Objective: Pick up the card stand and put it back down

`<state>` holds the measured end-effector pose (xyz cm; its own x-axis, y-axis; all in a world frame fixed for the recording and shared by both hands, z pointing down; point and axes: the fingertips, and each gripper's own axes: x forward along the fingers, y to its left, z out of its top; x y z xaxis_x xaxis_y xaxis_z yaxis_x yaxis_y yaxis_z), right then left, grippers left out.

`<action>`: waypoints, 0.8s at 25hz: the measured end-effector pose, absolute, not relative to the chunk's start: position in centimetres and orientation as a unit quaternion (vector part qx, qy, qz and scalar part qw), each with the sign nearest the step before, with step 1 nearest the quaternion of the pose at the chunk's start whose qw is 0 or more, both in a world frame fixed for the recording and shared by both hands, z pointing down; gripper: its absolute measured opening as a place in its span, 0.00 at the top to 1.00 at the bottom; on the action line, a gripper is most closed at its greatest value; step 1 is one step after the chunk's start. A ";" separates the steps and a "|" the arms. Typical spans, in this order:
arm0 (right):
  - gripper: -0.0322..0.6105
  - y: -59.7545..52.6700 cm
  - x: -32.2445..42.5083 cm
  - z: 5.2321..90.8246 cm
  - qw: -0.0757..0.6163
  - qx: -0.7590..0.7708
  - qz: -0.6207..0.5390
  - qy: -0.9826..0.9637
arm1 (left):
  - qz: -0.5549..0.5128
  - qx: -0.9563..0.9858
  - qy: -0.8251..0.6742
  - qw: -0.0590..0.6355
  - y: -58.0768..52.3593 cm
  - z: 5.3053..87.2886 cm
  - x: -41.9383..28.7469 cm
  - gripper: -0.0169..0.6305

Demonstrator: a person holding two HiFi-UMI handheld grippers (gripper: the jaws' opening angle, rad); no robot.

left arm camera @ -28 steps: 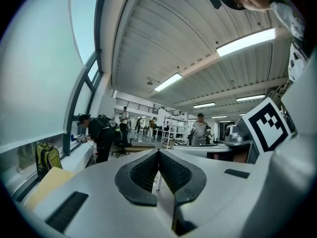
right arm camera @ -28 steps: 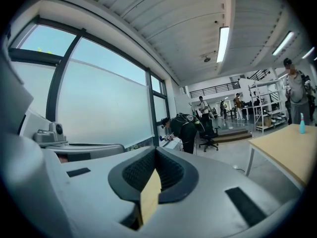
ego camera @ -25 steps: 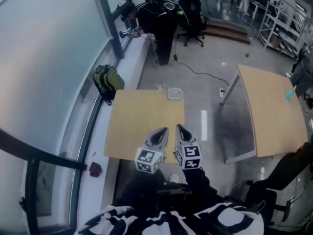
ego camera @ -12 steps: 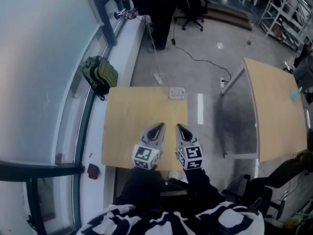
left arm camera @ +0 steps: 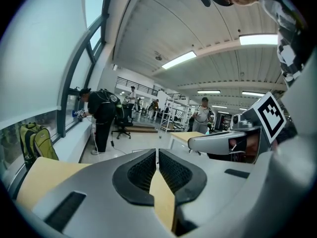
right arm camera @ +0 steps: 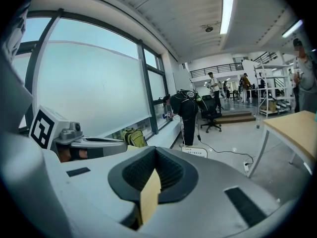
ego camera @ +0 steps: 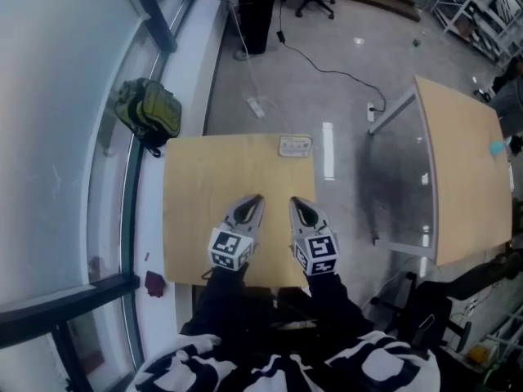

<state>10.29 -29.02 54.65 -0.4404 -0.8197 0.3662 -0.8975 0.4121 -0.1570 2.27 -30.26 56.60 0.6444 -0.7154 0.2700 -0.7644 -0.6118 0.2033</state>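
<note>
Both empty and pinched shut, left gripper [ego camera: 249,207] and right gripper [ego camera: 299,209] just dipped toward the table [ego camera: 196,186]; card stand [ego camera: 295,145] at its far edge still untouched, I'd guess.

Open across nearly the whole top of the table [ego camera: 192,186], bare wood from near edge to far edge. Blocked only at the table's far right corner by the card stand [ego camera: 295,145]. Crowded over the table's near edge by the left gripper [ego camera: 252,202] and right gripper [ego camera: 296,205], both closed, side by side with a narrow gap. Hemmed in left of the table by the window ledge [ego camera: 149,219], with a backpack [ego camera: 149,113] off the far left corner. Wide floor right of the table, up to a second table [ego camera: 462,170].
</note>
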 end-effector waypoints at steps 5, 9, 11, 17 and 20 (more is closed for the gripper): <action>0.93 -30.8 9.3 57.3 0.129 0.471 0.173 -0.855 | 0.105 0.901 -0.395 0.147 -32.9 59.2 0.4 0.96; 0.92 -31.7 7.6 59.8 0.138 0.405 0.165 -0.889 | 0.120 0.910 -0.372 0.136 -35.2 60.8 -0.7 0.96; 0.92 -32.7 7.8 60.6 0.129 0.408 0.181 -0.886 | 0.128 0.913 -0.365 0.129 -36.7 61.6 -0.9 0.95; 0.92 -35.0 9.2 63.3 0.126 0.429 0.198 -0.872 | 0.143 0.923 -0.335 0.125 -40.4 64.4 -0.8 0.93; 0.93 -36.0 9.9 64.0 0.123 0.435 0.201 -0.869 | 0.141 0.927 -0.325 0.119 -42.6 65.5 -0.4 0.91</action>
<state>9.90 -36.04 63.99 -0.5907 -0.7069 0.3891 -0.8059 0.5406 -0.2414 -0.39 -42.62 65.47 0.7489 -0.5691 0.3395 -0.6365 -0.7603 0.1295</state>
